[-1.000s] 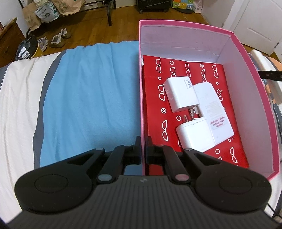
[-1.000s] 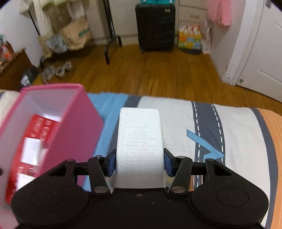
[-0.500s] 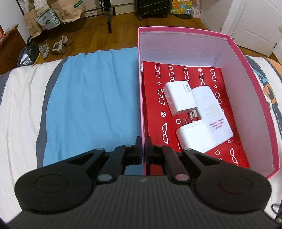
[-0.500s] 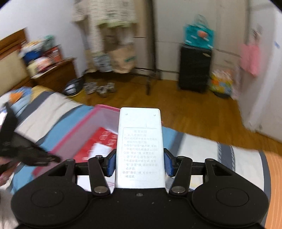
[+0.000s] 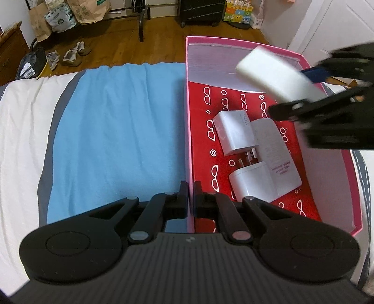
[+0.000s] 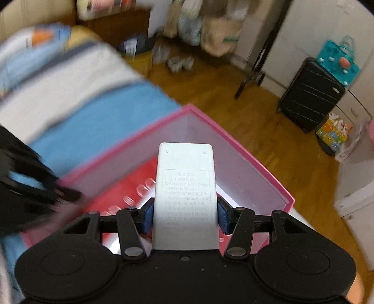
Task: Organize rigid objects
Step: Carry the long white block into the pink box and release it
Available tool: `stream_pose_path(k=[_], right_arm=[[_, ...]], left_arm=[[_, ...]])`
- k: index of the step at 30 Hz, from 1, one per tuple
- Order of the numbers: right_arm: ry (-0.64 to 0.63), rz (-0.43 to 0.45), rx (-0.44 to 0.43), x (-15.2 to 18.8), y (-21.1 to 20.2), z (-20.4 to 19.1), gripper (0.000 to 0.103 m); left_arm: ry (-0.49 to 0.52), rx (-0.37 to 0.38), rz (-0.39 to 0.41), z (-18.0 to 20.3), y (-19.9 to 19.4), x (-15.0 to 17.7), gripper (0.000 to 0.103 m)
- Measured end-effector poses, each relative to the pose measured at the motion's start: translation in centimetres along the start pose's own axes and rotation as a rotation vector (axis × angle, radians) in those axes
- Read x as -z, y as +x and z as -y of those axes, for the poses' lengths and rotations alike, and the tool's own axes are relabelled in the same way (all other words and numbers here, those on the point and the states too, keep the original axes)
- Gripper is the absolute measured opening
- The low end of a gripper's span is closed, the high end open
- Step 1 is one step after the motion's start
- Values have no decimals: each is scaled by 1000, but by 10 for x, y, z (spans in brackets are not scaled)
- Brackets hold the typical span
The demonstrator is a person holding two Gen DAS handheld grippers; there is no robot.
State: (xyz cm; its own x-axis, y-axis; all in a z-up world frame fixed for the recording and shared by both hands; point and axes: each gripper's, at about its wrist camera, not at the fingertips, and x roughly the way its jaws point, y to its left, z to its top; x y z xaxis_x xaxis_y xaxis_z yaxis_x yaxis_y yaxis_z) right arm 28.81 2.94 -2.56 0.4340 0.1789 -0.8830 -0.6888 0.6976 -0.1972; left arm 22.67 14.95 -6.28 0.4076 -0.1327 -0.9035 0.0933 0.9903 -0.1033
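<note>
While the pink cardboard box with white inner walls (image 5: 303, 58) lies open on the bed with the blue, white and grey cover (image 5: 116, 131), the left gripper (image 5: 189, 196) has its two fingers pressed together on the box's left wall, one finger outside and one inside. The wall is clamped between them near the corner closest to the camera.

The right gripper (image 6: 185, 215) is clamped on a flat white rectangular device with printed text on its back (image 6: 185, 194). Its blue pads (image 6: 147, 216) press on the two long sides of the device. In the left wrist view, this white device (image 5: 275, 74) is in the air above the far right part of the box, tilted, and it touches nothing inside. The picture is blurred there.

On the bottom of the box lies a red sheet with a pattern of white glasses (image 5: 203, 145). On this sheet are three white things close together: a square white charger (image 5: 233, 133), a second white charger with metal prongs (image 5: 252, 184), and a long flat white block with a label (image 5: 275, 154), which touches both chargers.

Behind the bed is a wooden floor (image 5: 112, 46) with a pair of shoes (image 5: 72, 53), paper bags (image 5: 88, 9) and a black suitcase (image 6: 311, 93).
</note>
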Motion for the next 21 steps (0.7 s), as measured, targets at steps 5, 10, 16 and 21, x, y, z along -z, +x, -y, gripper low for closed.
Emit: stream_pose_path(k=[5,10,16,21], right_arm=[[-144,-135,84,-15,46,-3,58],[-253,-206,93,-23,73,-5,58],[-267,-192,114,-23,72,-9,66],[-207,-103,135,-14,33,-10,70]], left_arm=[[0,20,-3,-3,2,-1,4],[-12,44,-6,-8,4,-2,5],[0,39,-2,-6,6,-2,5],[-1,35,-3,-5,6,-2,5]])
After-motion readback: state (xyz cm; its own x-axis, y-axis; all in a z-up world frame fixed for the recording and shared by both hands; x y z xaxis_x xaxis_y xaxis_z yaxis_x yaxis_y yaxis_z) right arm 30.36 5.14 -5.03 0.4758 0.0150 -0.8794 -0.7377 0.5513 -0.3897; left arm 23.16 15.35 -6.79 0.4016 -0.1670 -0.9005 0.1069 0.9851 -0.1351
